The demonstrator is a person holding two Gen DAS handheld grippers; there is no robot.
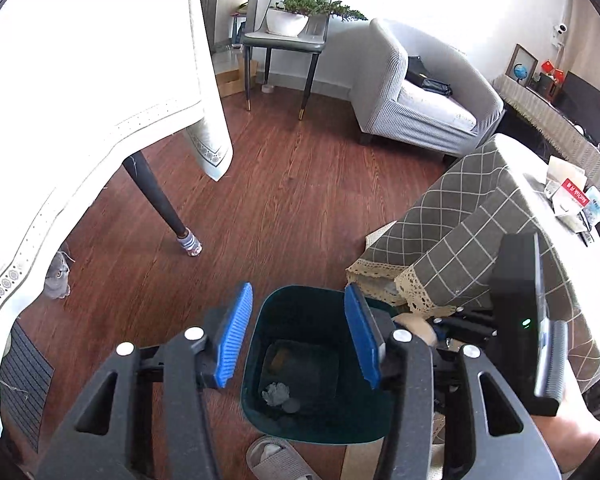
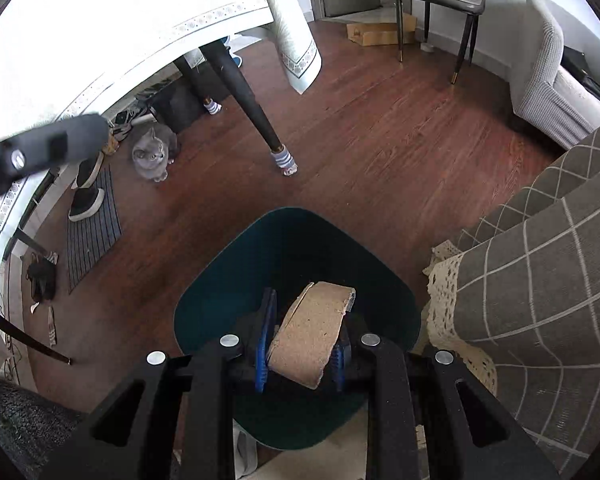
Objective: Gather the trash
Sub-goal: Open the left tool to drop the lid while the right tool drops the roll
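Bin (image 1: 260, 412), dark green, on the wood floor (image 1: 300, 200) beside a checked cloth (image 1: 480, 216); crumpled grey scrap (image 1: 275, 393) lying at its bottom; left gripper (image 1: 298, 332) above the rim, jaws apart, nothing between; right gripper (image 2: 302, 344) clamped on a flattened piece of cardboard (image 2: 312, 336), held over the bin's mouth; grey cat (image 2: 153, 155) under the table.

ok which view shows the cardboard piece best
The right wrist view: the cardboard piece sits front and centre, clamped in the right claw above the green bin. The left wrist view shows none of it clearly, only the right claw's body from the side.
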